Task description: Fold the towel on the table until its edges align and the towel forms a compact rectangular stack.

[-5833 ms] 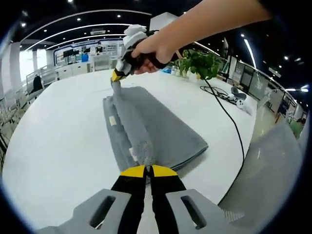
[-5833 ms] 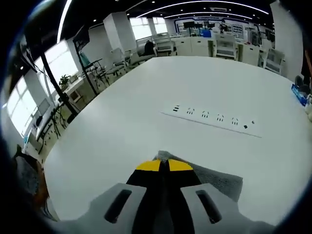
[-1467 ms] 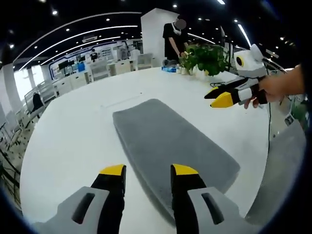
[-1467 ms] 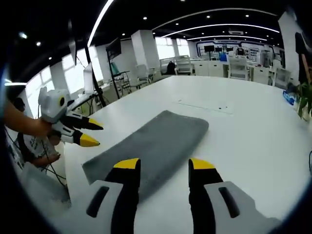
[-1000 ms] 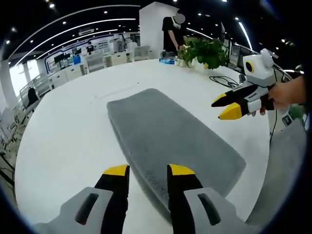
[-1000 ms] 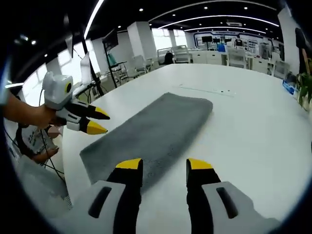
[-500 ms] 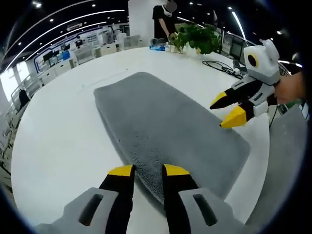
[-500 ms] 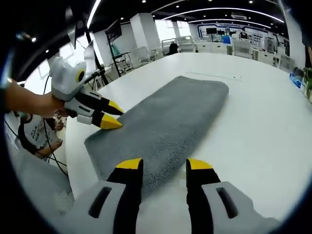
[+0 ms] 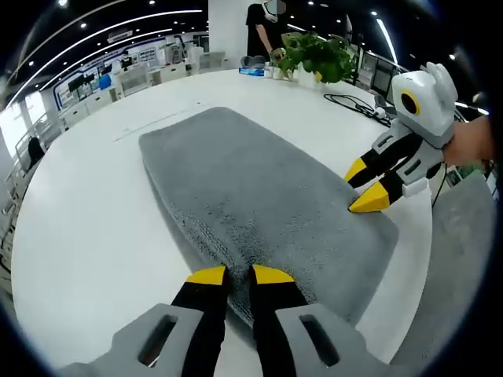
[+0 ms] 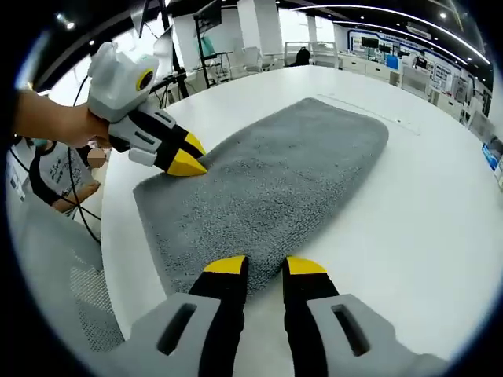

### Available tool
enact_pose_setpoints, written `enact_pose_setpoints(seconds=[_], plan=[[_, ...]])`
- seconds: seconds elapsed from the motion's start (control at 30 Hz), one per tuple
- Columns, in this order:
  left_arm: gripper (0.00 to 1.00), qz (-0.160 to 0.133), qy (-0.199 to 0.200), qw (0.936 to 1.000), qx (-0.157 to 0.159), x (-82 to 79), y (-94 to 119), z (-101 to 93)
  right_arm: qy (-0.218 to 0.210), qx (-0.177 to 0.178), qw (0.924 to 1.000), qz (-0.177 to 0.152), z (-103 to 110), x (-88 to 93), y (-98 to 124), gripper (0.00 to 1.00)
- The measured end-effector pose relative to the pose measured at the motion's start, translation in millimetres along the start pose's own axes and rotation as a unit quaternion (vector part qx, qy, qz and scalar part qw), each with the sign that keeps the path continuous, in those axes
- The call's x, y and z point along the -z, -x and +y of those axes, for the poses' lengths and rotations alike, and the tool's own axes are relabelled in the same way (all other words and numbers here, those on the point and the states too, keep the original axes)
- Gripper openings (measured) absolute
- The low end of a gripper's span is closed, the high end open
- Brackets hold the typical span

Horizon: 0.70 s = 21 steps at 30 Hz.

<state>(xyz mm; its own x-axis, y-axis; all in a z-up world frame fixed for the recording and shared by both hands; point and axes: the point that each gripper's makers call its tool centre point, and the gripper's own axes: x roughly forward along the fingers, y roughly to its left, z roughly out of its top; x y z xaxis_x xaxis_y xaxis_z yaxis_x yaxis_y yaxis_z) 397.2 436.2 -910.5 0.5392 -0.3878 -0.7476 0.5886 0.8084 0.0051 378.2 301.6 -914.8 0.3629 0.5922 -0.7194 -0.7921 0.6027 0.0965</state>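
Note:
A grey towel (image 9: 251,177) lies folded into a long strip on the white table (image 9: 86,228). My left gripper (image 9: 239,275) sits at one near corner, its jaws drawn in tight on the towel's thick edge. It also shows in the right gripper view, where the left gripper (image 10: 190,157) is held by a hand. My right gripper (image 10: 266,265) is at the other near corner of the towel (image 10: 275,173), its jaws a little apart with the edge between them. Seen from the left gripper view, the right gripper (image 9: 365,186) has its tips straddling the towel's edge.
The table's rounded edge (image 10: 118,259) runs close behind both near corners, with a grey mesh chair (image 10: 59,267) beyond it. A potted plant (image 9: 314,55), a black cable (image 9: 350,102) and a standing person (image 9: 263,31) are at the far side.
Both grippers have come down onto the towel's near end and their jaws have narrowed, the left pair more than the right. The towel has not moved.

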Motion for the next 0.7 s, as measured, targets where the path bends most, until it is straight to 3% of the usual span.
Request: enact_pose_setpoints(seconds=[0.4, 0.7], plan=[[0.1, -0.007, -0.001, 0.9999, 0.008, -11.5, -10, -26.8, -0.004, 0.008, 1.0, -0.004, -11, 17.7, 22, 0.15], [0.1, -0.001, -0.005, 0.9998, 0.022, -26.9, -24, -58.8, -0.003, 0.02, 0.9998, 0.0, -34, 41.3, 47, 0.15]])
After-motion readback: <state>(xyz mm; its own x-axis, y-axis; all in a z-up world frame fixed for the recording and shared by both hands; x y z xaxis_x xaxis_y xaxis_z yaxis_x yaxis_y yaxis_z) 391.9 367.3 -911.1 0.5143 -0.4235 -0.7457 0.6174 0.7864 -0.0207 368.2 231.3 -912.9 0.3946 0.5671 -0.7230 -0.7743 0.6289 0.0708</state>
